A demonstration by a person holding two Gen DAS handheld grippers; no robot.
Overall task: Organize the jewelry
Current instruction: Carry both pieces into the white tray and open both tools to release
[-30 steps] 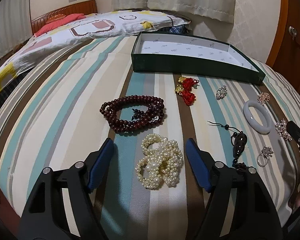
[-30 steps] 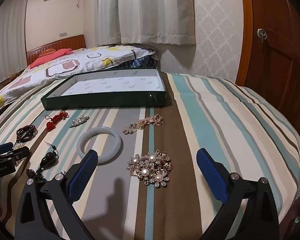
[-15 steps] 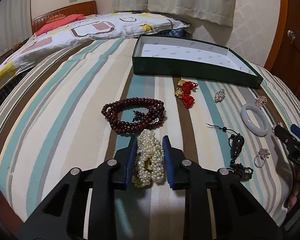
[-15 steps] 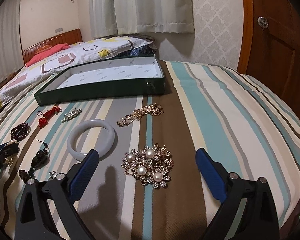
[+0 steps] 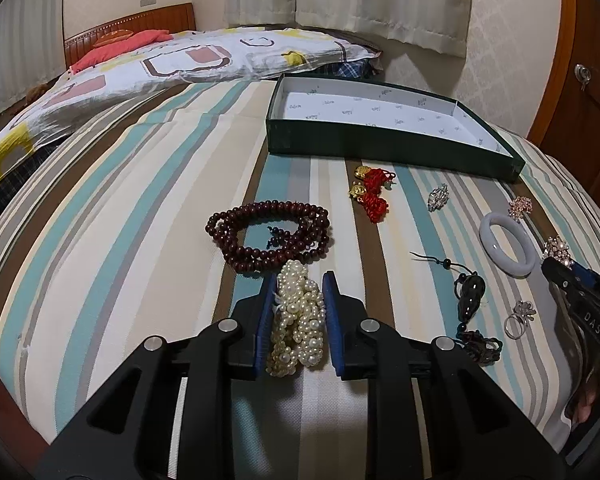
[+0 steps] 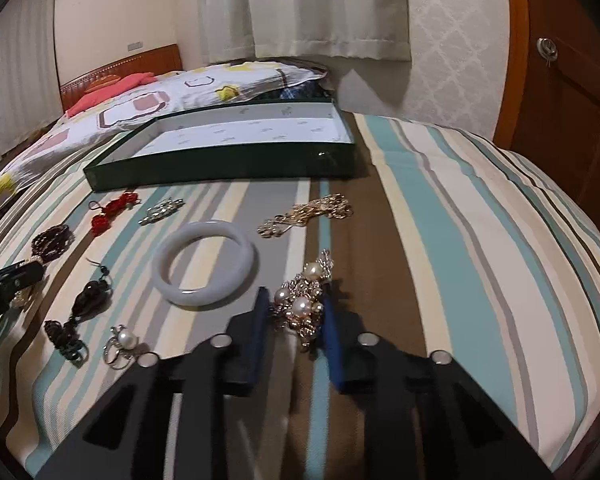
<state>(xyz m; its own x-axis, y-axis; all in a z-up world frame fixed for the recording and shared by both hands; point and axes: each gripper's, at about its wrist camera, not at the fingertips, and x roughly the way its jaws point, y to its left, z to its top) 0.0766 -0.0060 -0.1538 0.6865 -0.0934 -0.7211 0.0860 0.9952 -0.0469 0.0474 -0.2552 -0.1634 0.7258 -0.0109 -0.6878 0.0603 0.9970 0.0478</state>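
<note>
My left gripper [image 5: 299, 284] is shut on the cream pearl necklace bundle [image 5: 298, 312], which rests on the striped bed. My right gripper [image 6: 296, 300] is shut on the gold pearl flower brooch [image 6: 302, 304]. An open dark green box [image 5: 384, 118] with white lining lies beyond; it also shows in the right wrist view [image 6: 236, 148]. Loose on the bed are dark red beads [image 5: 270, 234], a red knot charm [image 5: 372, 192], a white bangle [image 6: 204, 262], a gold chain brooch [image 6: 308, 214], a black pendant [image 6: 88, 296] and a pearl ring [image 6: 120, 344].
A small silver brooch [image 5: 438, 196] lies near the box. A patterned quilt [image 5: 140, 76] covers the bed's far left. A wooden door [image 6: 572, 92] stands at the right. The bed's edge curves down close at the right and front.
My left gripper closed on the pearl necklace. My right gripper moved forward and closed on the pearl flower brooch.
</note>
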